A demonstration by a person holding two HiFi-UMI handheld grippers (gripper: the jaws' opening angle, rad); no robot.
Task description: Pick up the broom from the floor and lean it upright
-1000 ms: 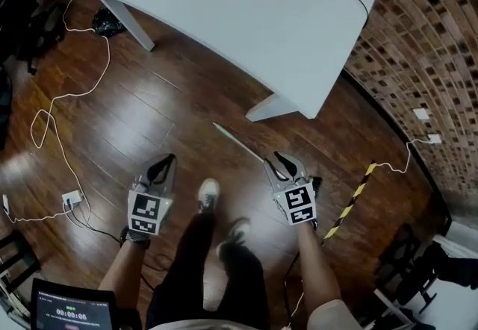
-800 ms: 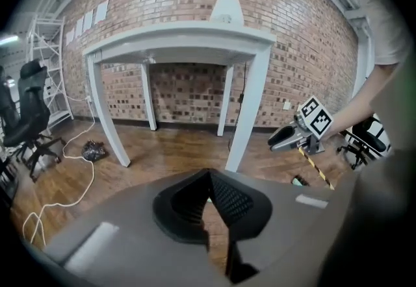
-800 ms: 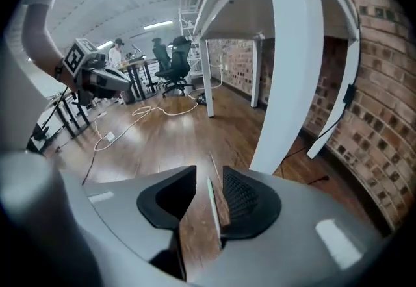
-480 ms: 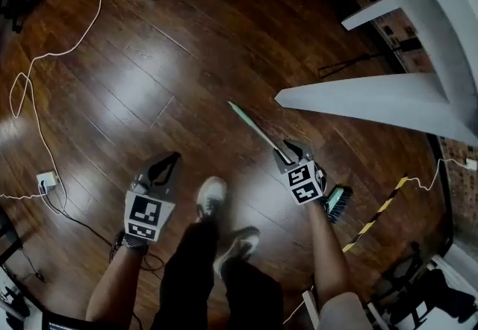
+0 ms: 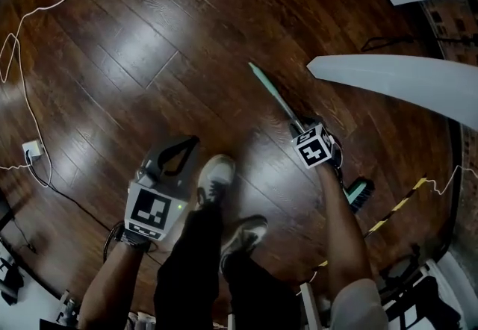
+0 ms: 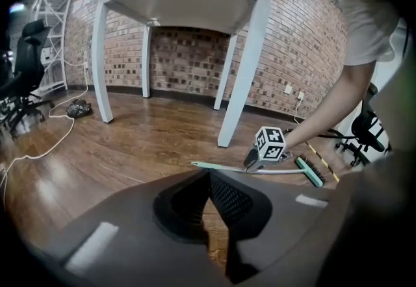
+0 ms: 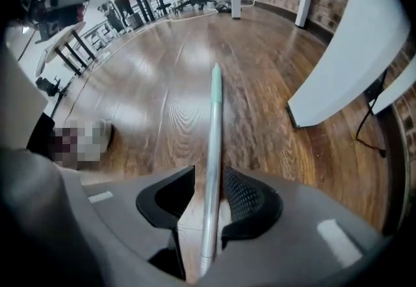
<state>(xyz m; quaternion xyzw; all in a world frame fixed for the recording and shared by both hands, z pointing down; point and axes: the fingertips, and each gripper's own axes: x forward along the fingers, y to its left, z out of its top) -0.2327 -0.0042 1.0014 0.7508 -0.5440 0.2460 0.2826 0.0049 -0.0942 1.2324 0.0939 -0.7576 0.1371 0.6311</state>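
My R gripper (image 7: 209, 178): jaws have just been opening, now wide astride the broom (image 7: 214, 117) handle, not clamped. Broom lies flat on floor beside white table (image 5: 388, 78). Seat handle deep, centre it, clench firm before lifting. My L gripper (image 6: 209, 178): closed, empty.

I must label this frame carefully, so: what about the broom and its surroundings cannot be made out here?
Brush head: head view, partly behind the right forearm; outside the right gripper view.
Handle, near end: right gripper view, passes under the right gripper's body.
Table: head view, cut off at the right edge.
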